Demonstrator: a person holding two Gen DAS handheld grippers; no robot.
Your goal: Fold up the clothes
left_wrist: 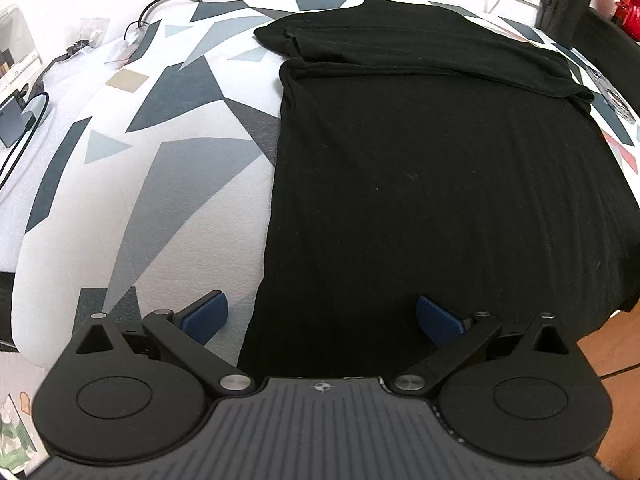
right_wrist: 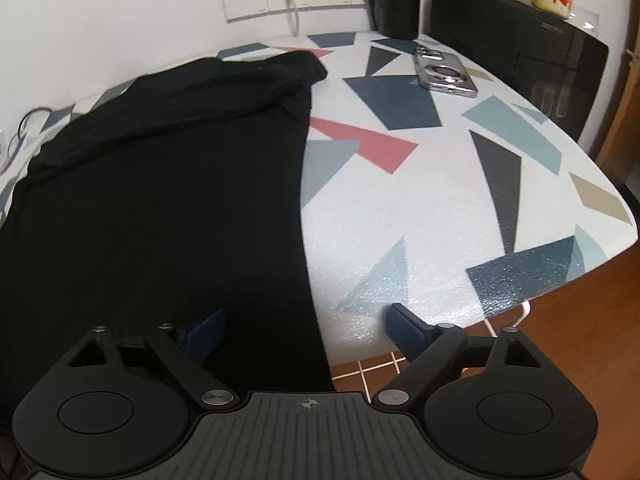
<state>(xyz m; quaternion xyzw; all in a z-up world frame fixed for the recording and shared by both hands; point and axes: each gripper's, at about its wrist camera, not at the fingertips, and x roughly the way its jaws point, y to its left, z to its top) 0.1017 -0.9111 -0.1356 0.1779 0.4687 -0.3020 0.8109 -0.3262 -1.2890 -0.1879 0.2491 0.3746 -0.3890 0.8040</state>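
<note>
1. The black shirt (left_wrist: 420, 184) lies flat on the patterned table (left_wrist: 168, 168), its far end folded over.
2. The left gripper (left_wrist: 322, 314) hangs over the shirt's near left edge, jaws wide, holding nothing.
3. The right gripper (right_wrist: 306, 326) straddles the shirt's near right edge, jaws wide and empty.

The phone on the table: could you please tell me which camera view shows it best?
The right wrist view: the phone lies whole and unobstructed beyond the black garment. The left wrist view shows only a distorted sliver at its right edge.
</note>
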